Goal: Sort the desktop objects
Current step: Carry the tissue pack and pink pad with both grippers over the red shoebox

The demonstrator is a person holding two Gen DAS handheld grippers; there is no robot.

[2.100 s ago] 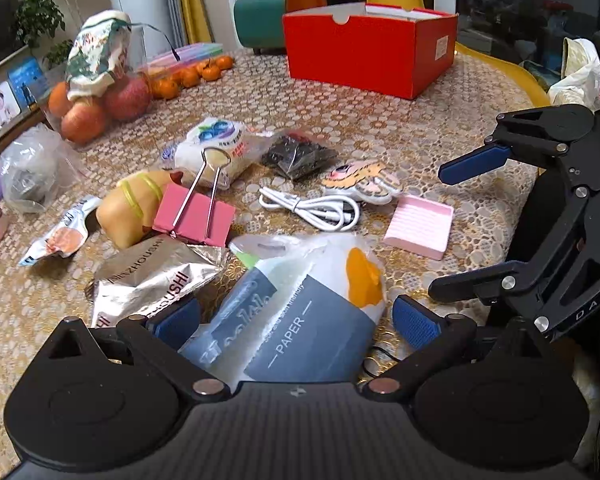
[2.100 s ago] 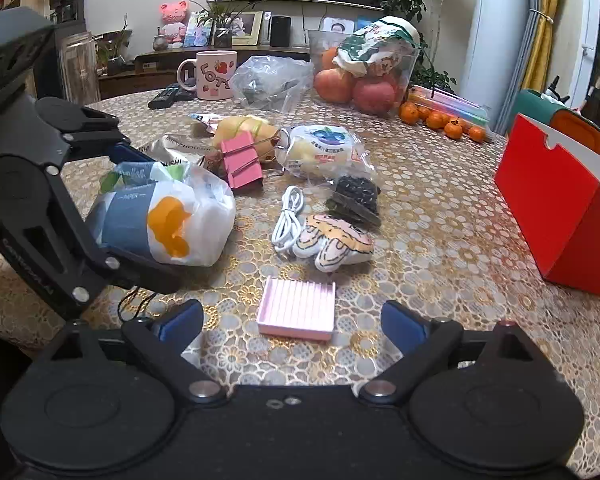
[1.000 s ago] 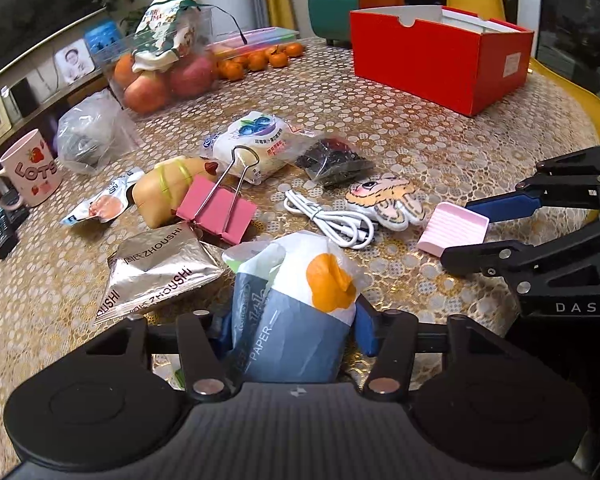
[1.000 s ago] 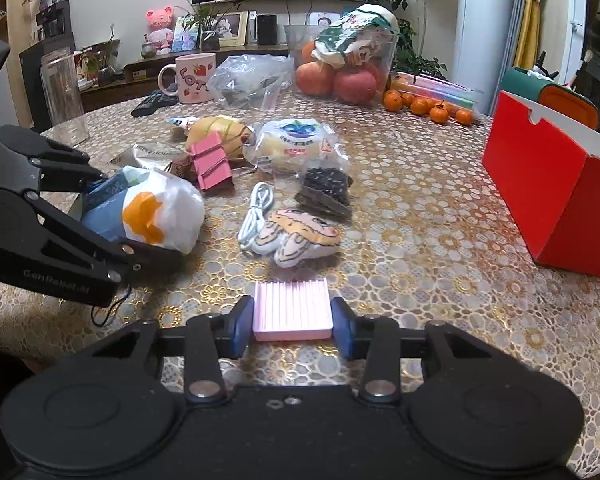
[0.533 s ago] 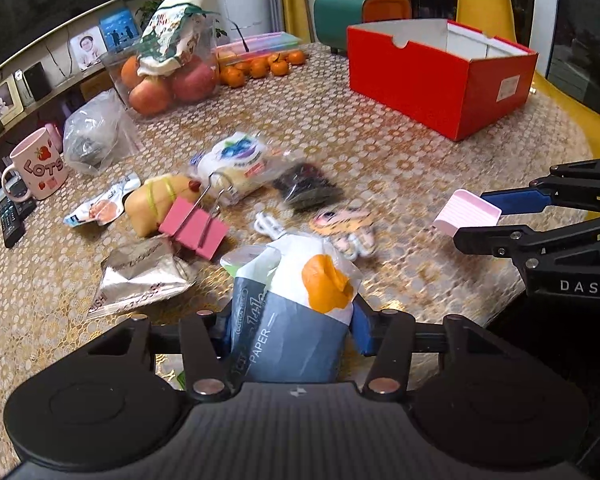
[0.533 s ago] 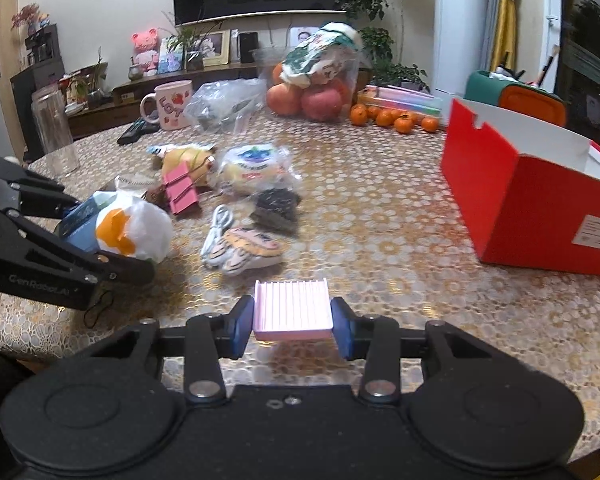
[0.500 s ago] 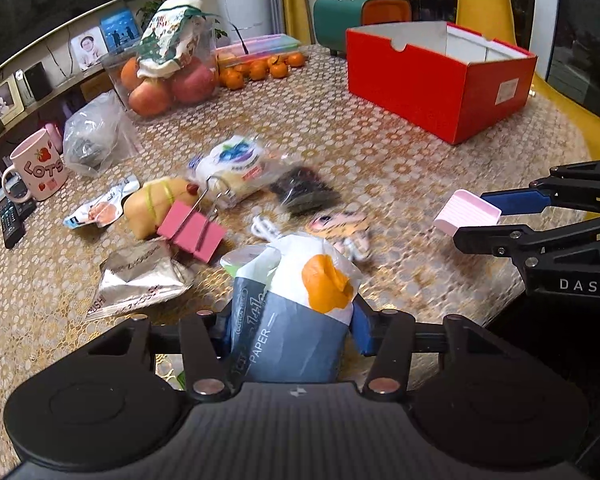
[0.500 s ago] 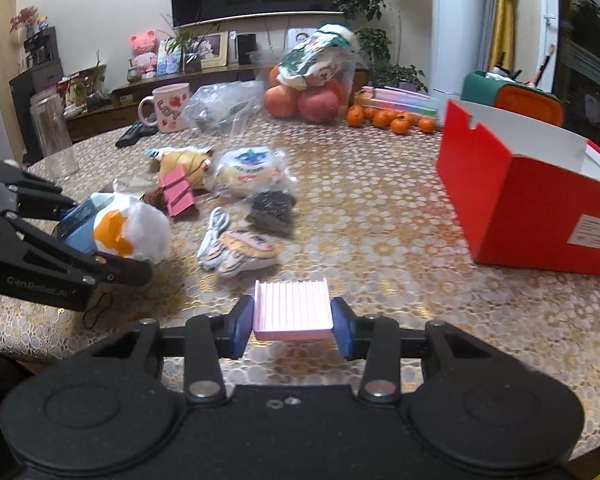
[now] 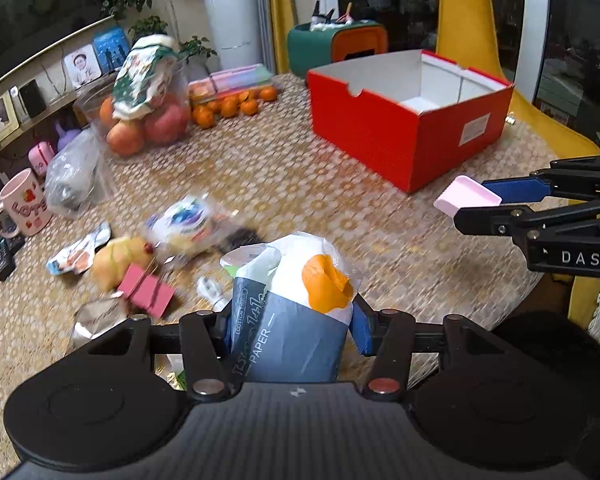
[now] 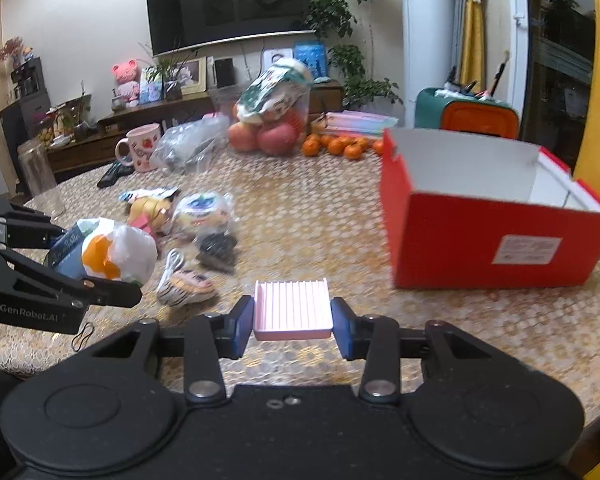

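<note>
Left wrist view shows both held items higher above the gold lace-covered table (image 9: 400, 240) than half a second ago, nearer the open red cardboard box (image 9: 410, 120); left gripper (image 9: 296, 324) pinches the blue-and-white tissue pack (image 9: 296, 312), long axis forward, its base hidden; right gripper (image 10: 293, 322) clamps the ribbed pink plastic tray (image 10: 292, 306), lying flat; blurred clutter on the table is hard to read.

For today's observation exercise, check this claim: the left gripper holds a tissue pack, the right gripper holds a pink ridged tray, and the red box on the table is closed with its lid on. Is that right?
Not quite. The red box is open, with no lid on it: both wrist views show its white inside. The rest stands: the left gripper is shut on the tissue pack, and the right gripper is shut on the pink ridged tray.
</note>
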